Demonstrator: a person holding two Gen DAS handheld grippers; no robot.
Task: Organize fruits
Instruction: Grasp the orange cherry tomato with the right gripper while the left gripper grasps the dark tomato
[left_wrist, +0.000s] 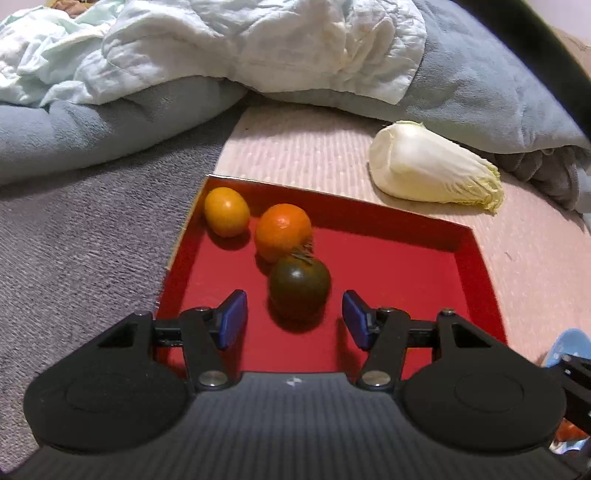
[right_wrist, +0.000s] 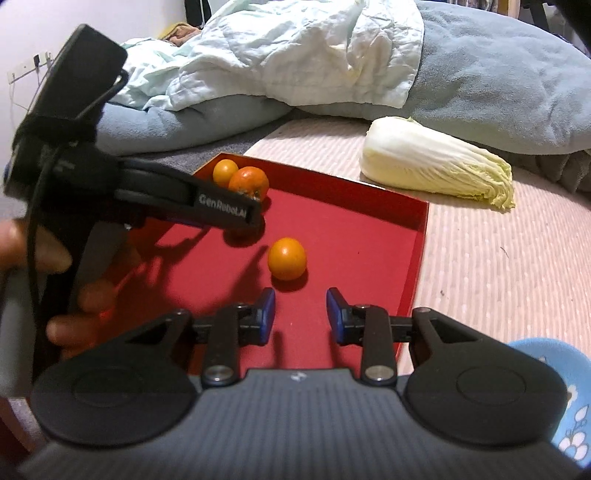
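Your left hand-held gripper (left_wrist: 294, 319) stands released before the dark tomato (left_wrist: 299, 288); your right hand-held gripper (right_wrist: 300, 315) is empty, its jaws apart, the small orange (right_wrist: 287, 258) at 12 o'clock.

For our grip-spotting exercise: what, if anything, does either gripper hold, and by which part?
Nothing is held. The dark tomato sits untouched between the left gripper's open fingertips; the right gripper is empty.
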